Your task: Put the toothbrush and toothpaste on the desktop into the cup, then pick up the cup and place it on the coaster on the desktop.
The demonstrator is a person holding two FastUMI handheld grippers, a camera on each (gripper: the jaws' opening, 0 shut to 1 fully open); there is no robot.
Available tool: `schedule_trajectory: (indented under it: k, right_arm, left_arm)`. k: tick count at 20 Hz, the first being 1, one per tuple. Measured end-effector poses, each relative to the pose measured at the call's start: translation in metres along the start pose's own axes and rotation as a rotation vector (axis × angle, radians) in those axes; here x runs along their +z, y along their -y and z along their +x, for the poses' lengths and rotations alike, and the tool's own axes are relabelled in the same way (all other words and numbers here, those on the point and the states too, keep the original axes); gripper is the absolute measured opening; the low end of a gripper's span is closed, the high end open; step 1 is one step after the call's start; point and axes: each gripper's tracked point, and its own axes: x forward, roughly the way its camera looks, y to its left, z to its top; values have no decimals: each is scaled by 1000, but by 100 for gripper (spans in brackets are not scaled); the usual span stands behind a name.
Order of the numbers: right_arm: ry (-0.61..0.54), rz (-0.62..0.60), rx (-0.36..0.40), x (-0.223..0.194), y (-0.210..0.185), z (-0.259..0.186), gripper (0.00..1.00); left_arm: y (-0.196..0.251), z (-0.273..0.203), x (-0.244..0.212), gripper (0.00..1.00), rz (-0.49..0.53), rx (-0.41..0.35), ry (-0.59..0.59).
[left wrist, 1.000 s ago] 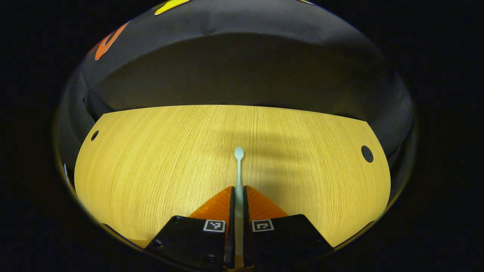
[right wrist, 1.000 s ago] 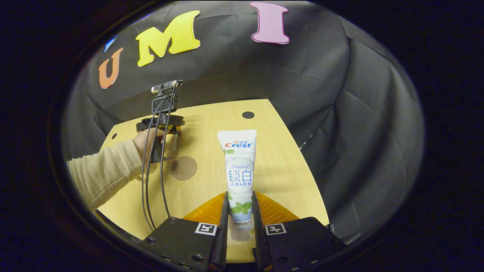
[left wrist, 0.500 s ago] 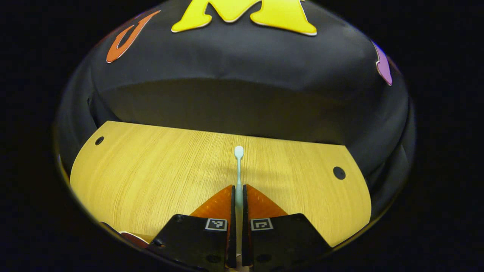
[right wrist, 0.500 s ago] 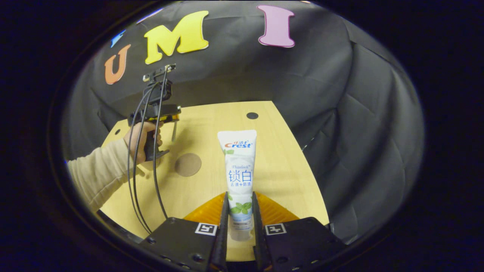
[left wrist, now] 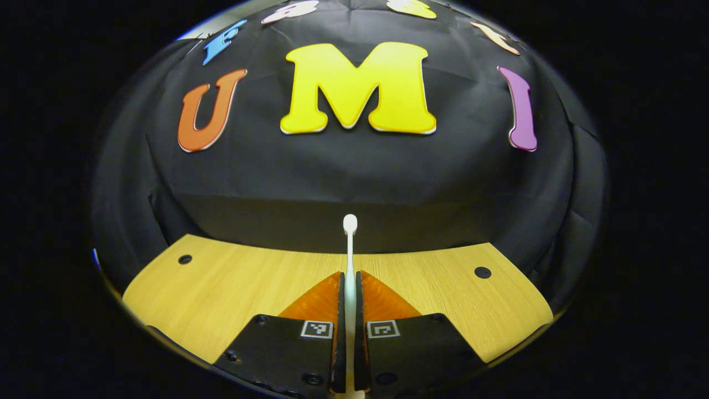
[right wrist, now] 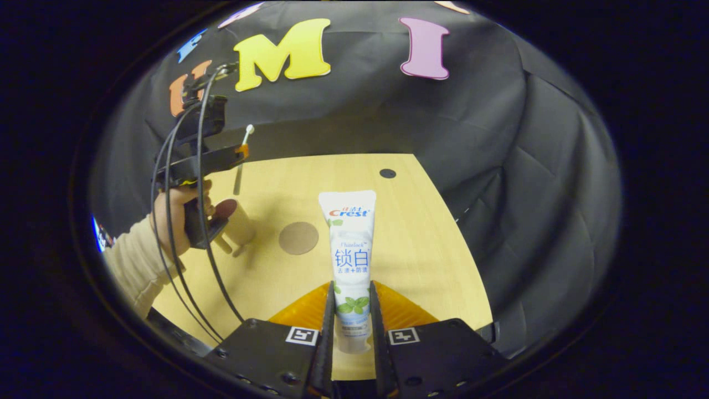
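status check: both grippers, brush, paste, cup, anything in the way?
Left gripper shut on toothbrush, lifted above desk. Right gripper shut on toothpaste. Cup beside coaster, apart. Nothing in the way.

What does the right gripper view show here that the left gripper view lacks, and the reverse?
Right gripper view: the toothpaste clamped in the right gripper, the cup on its side near the person's hand, the round coaster, and the left gripper raised off the desk. Left gripper view: a close look along the toothbrush pinched in the left gripper. Shared: the wooden desktop, the toothbrush, the left gripper.
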Motion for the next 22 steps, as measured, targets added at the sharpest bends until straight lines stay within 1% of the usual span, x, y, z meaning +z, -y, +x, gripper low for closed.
schedule_trajectory:
  k: [2,3,4,7,11,12,13,14,15,16,17,18,21,22]
  right_arm:
    - [-2,0,-16,-7,-4,-5,34]
    - [-5,-3,-27,-13,-6,-7,31]
    - [-15,-8,-41,-20,-7,-8,31]
    - [-47,-34,-61,-41,-16,-12,31]
    - [-51,-66,-80,-49,-25,-17,31]
    - [-50,-72,-85,-50,-26,-18,34]
    - [-50,-78,-89,-51,-27,-19,34]
    - [-49,-84,-92,-52,-28,-20,31]
    - [-49,-88,-97,-52,-29,-21,31]
    - [-48,-89,-101,-52,-28,-21,31]
    - [-45,-86,-105,-50,-27,-21,34]
    - [-45,-83,-110,-49,-26,-22,31]
    - [-50,-71,-118,-52,-23,-22,31]
    - [-47,-68,-114,-52,-24,-23,31]
  left_arm:
    - [-10,-13,7,8,18,-7,62]
    - [-13,-23,8,8,26,-7,89]
    - [-16,-35,10,8,29,-12,117]
    - [-24,-47,2,8,34,-19,163]
    - [-32,-36,-12,8,21,-35,168]
    - [-35,-33,-11,8,27,-34,174]
    - [-39,-29,-9,8,37,-31,186]
    - [-40,-26,-9,8,39,-31,191]
    - [-43,-23,-11,8,38,-30,190]
    - [-43,-22,-17,9,33,-31,173]
    - [-47,-20,-21,9,28,-24,168]
    - [-50,-19,-25,10,22,-15,165]
    - [-55,-15,-40,12,17,-7,124]
    - [-55,-18,-45,13,4,-15,109]
